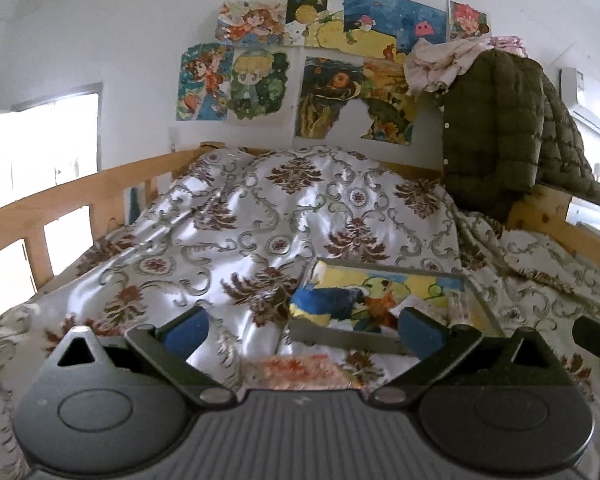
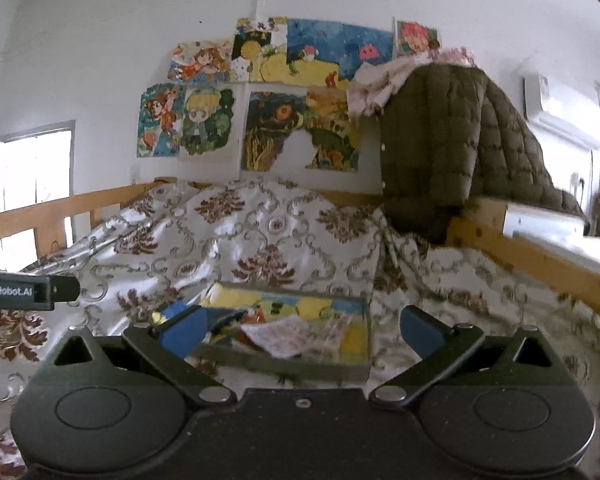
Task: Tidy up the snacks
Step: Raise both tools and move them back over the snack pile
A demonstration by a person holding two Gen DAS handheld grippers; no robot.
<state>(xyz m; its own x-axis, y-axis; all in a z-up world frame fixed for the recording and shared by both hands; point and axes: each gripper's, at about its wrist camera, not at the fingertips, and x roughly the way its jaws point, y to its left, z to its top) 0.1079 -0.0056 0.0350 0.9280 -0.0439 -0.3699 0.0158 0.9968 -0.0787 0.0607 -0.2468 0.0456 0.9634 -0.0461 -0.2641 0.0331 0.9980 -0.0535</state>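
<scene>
Snack packets lying in shallow tray just ahead of right gripper, ahead-right of left gripper; both spread wide, gripping nothing; sorting seemingly barely begun, most left.

Only legible txt: "GenRobot.AI", white on the black body of the left gripper, seen at left edge of right wrist view. Wall posters and tray show pics only, no readable words.
</scene>
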